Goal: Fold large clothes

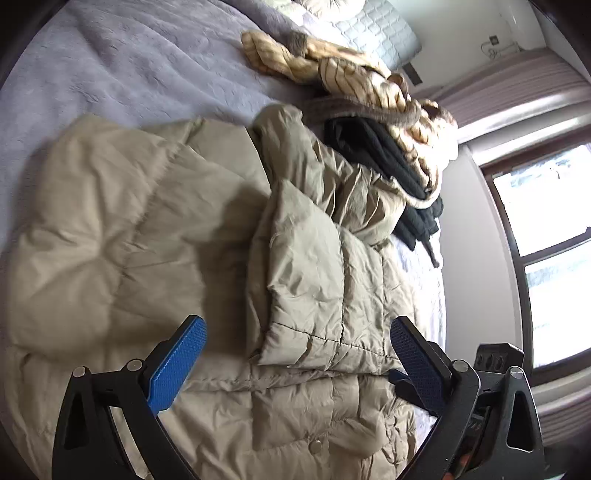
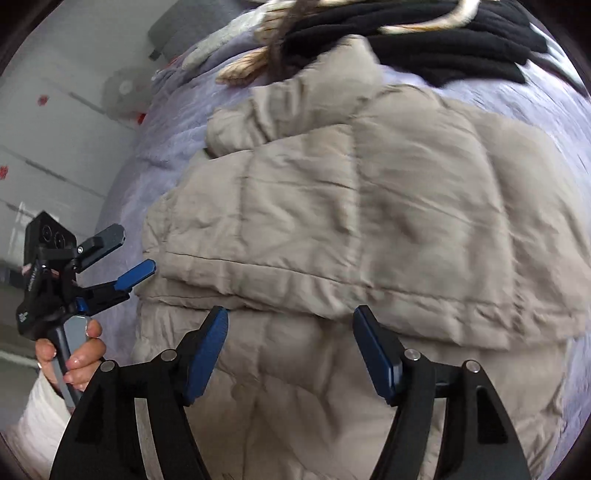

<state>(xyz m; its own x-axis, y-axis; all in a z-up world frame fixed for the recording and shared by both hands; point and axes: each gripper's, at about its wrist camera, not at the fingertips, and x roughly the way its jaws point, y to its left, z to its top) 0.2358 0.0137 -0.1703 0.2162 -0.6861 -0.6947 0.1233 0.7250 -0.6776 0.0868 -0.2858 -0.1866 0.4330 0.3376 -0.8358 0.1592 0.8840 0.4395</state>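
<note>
I have both the left gripper [image 1: 297,334] and right gripper [image 2: 290,326] spread wide and empty over the beige puffer jacket [image 1: 207,229] lying half-folded on the bed [image 1: 122,66] — puffy, light, slippery (likely springs back) — so I'd pinch a stitched hem edge.

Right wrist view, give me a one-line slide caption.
Open right gripper over a partly folded beige puffer coat on a lavender bed, left gripper alongside.

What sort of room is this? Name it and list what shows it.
Most likely a bedroom. The beige padded coat lies spread on a bed with a lilac blanket, a quilted pillow sits at the far end, and a curtained window is alongside.
</note>
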